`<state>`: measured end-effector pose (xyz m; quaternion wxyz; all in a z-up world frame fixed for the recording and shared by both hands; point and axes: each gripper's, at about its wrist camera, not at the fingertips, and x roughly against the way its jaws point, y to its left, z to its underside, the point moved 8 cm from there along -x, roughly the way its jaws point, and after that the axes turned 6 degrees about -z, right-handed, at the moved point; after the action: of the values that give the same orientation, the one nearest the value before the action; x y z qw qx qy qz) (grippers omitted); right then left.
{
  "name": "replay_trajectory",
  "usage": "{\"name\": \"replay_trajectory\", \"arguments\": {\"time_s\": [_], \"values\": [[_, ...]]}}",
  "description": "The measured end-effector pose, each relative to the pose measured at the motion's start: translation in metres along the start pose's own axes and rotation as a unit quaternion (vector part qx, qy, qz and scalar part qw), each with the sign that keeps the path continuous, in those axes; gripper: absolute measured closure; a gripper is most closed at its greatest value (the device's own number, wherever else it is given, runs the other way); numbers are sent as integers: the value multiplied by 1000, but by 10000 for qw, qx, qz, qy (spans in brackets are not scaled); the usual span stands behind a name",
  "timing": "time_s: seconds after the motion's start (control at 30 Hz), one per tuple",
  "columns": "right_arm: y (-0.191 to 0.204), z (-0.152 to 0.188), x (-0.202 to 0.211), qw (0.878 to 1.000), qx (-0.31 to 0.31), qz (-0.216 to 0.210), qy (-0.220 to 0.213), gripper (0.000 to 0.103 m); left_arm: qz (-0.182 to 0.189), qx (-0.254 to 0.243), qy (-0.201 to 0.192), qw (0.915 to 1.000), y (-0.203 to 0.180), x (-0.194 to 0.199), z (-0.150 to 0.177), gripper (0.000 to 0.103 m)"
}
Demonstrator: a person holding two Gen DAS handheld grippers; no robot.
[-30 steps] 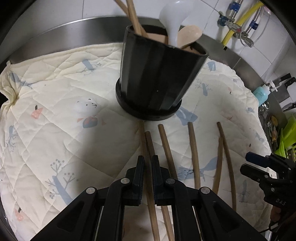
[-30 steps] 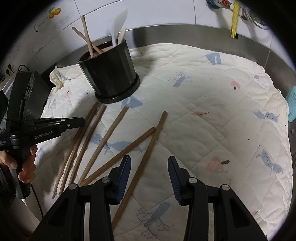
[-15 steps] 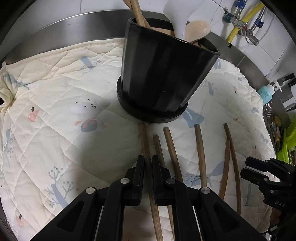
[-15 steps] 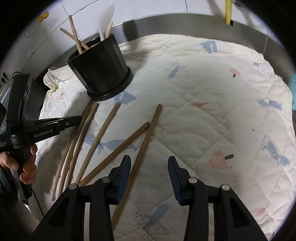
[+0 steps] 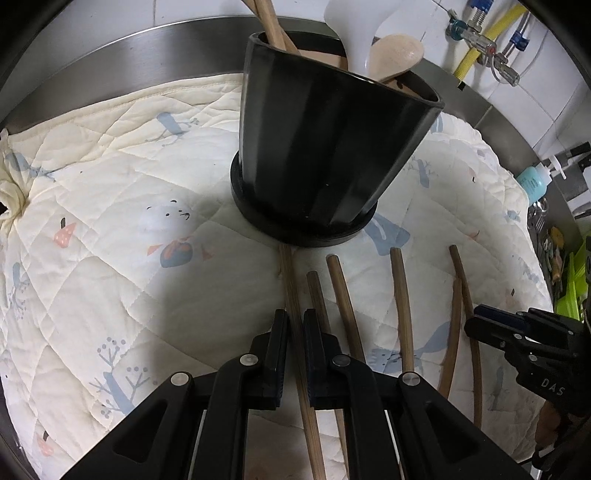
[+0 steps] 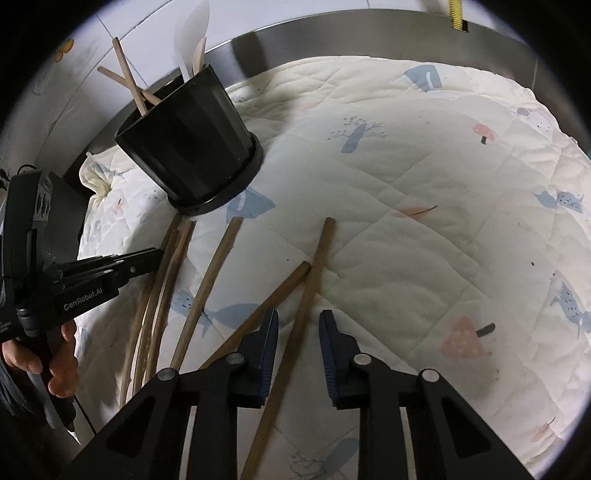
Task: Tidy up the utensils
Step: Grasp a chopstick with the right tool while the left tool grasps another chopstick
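Observation:
A black utensil holder [image 5: 332, 155] stands on the quilted cloth [image 5: 110, 184], holding a white spatula [image 5: 354, 29], a wooden spoon [image 5: 399, 55] and chopsticks. Several wooden chopsticks lie loose in front of it. My left gripper [image 5: 294, 321] is shut on the leftmost chopstick [image 5: 291, 280], whose far end reaches the holder's base. My right gripper [image 6: 299, 321] straddles the rightmost chopstick [image 6: 317, 266]. Its jaws are closing, and a gap still shows beside the stick. Each gripper also shows in the other view: the left gripper [image 6: 155, 258] and the right gripper [image 5: 476, 321].
A steel counter rim [image 5: 147, 51] curves behind the cloth. A teal bottle [image 5: 533, 182] and green items [image 5: 569, 295] sit at the right edge, with a yellow hose [image 5: 476, 48] on the tiled wall. A person's hand [image 6: 59, 369] holds the left gripper's handle.
The right gripper has moved forward and down over the rightmost chopstick, and its jaws have narrowed around it. The left gripper keeps its hold and sits slightly nearer the holder.

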<state>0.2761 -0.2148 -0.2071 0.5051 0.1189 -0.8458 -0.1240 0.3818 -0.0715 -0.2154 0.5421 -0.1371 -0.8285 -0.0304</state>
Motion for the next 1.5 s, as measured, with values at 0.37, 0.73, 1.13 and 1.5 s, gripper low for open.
{"name": "replay_trajectory", "arguments": {"time_s": [0.37,0.73,1.13,1.5], "values": [[6,-7,-11,9967,528,600,120,88,-21,-85,33,10000,-3,-2,-1,93],[11,-5,5,9981,538,295,-82,91,-60,-132,-167,9998,-6,2,0,95],[34,-17,43,9949,743,-195,-659,92,271,227,-917,9952,-1,65,-9,96],[43,-17,49,9924,930,-313,-749,93,455,446,-1404,9880,3,116,-18,96]]}}
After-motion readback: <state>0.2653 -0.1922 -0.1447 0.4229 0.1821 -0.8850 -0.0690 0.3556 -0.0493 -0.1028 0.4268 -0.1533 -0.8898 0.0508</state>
